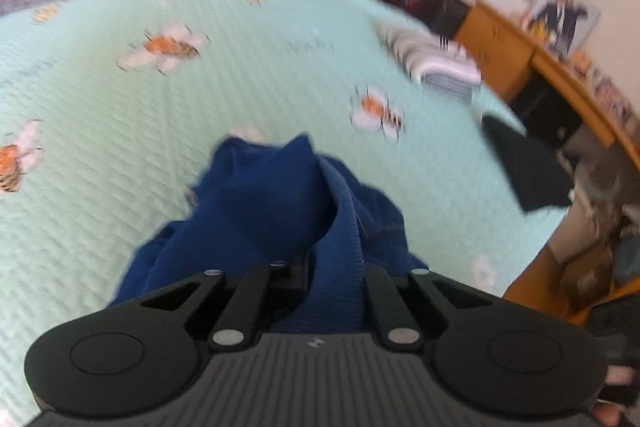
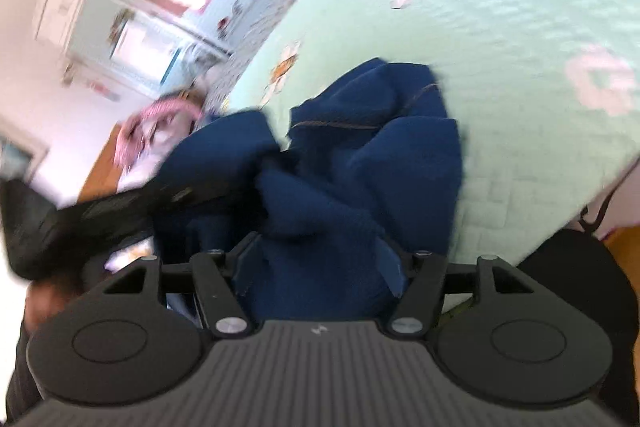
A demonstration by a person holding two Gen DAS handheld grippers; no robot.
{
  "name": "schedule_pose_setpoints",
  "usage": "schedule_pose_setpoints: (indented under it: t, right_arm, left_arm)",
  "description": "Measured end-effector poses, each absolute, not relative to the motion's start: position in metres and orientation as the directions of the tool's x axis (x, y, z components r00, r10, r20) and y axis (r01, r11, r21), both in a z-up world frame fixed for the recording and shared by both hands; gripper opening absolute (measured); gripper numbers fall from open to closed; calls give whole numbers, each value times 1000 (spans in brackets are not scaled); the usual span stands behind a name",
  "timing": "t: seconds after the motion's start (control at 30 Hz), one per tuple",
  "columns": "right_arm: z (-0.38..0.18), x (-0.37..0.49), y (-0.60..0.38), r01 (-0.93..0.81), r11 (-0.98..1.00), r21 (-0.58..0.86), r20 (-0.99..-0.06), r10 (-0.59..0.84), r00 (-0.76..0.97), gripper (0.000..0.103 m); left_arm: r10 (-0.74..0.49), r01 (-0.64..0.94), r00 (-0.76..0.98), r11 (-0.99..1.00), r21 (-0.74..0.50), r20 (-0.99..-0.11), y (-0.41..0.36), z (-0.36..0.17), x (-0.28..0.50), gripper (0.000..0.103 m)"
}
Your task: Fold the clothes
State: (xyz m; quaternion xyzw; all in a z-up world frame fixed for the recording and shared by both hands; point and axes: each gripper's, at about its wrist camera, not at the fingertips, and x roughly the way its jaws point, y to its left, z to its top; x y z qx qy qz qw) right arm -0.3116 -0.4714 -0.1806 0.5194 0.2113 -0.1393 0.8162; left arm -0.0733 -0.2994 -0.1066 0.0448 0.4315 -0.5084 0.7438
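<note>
Across most of both views lay a pale green quilted bedspread printed with orange-and-white bees, filling the centre and left of the left wrist frame and the upper right of the right wrist frame. Both frames were motion-blurred.

At lower centre of each frame sat a dark blue garment, bunched and creased, resting on the bedspread and rising into loose folds. A stitched seam ran across its upper portion in the right wrist view.

Along the right edge of the left wrist frame ran a wooden shelf unit, with a stack of folded striped clothes on the bedspread just beside it and a dark cloth lower down, near the bed's edge.

At bottom centre of the left wrist frame, the left gripper had blue fabric packed between its linkage arms; the fingertips were buried in cloth, so the jaw setting could not be determined. The same gripper appeared as a black blurred shape at centre left of the right wrist frame.

The right gripper likewise had garment fabric between its arms, fingertips hidden, jaw setting indeterminate.
</note>
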Motion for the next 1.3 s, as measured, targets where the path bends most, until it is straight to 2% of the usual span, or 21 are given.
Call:
schedule_pose_setpoints:
  t: [0.17, 0.33, 0.5, 0.53, 0.57, 0.63, 0.67, 0.7, 0.73, 0.77, 0.8, 0.93, 1.07, 1.13, 1.17, 1.23, 1.3]
  right_arm:
    - [-168, -295, -457, 463, 536, 706, -510, -68, 857, 74]
    - [-158, -273, -429, 447, 713, 540, -542, -111, 833, 74]
    - [-154, -257, -410, 408, 771, 489, -560, -82, 825, 75]
    - [-156, -255, -406, 409, 779, 476, -575, -77, 814, 76]
    - [-158, -250, -403, 413, 790, 452, -600, -74, 797, 83]
    - [-167, -236, -398, 440, 814, 378, -674, -84, 734, 84]
    - [-173, -229, -396, 454, 825, 335, -713, -93, 695, 78]
    - [-178, -225, -394, 456, 830, 320, -735, -86, 672, 64]
    - [-179, -225, -395, 453, 826, 335, -736, -70, 673, 14]
    - [-178, -225, -398, 454, 819, 350, -730, -65, 680, 5]
    - [-177, -224, -400, 456, 812, 365, -725, -60, 686, 5]
    - [-128, -213, -427, 453, 799, 395, -628, -125, 768, 5]
    - [-16, -178, -475, 443, 831, 336, -451, -271, 850, 2]
    - [46, -168, -493, 416, 854, 311, -340, -308, 888, 2]
    - [76, -171, -493, 403, 868, 290, -271, -329, 904, 2]
    - [104, -187, -489, 376, 887, 269, -171, -340, 924, 2]
    - [121, -207, -483, 350, 902, 252, -85, -339, 937, 2]
  left_arm:
    - [-813, 755, 151, 462, -465, -563, -227, -90, -86, 5]
    - [-883, 715, 200, 428, -552, -426, -155, -73, -98, 5]
    - [-891, 675, 171, 417, -608, -421, -115, -95, -116, 5]
    - [-891, 676, 166, 414, -610, -422, -112, -97, -118, 5]
    - [-890, 677, 167, 416, -607, -424, -113, -98, -119, 5]
    - [-887, 680, 170, 421, -601, -430, -115, -99, -118, 5]
    - [-884, 684, 175, 426, -592, -434, -118, -99, -117, 6]
    - [-881, 689, 180, 431, -583, -438, -122, -99, -115, 6]
    - [-877, 697, 194, 438, -567, -439, -124, -96, -110, 6]
    - [-874, 707, 209, 445, -550, -439, -127, -93, -106, 6]
    - [-870, 715, 224, 453, -532, -439, -129, -90, -101, 6]
    - [-858, 754, 312, 485, -444, -408, -159, -50, -63, 6]
    - [-856, 780, 401, 506, -368, -326, -203, 35, -12, 5]
    - [-868, 797, 440, 496, -345, -230, -208, 86, 1, 5]
    - [-880, 814, 449, 474, -336, -154, -203, 112, 1, 5]
    - [-898, 848, 439, 427, -315, -34, -181, 143, -10, 6]
    - [-898, 858, 440, 419, -298, 2, -163, 149, -21, 8]
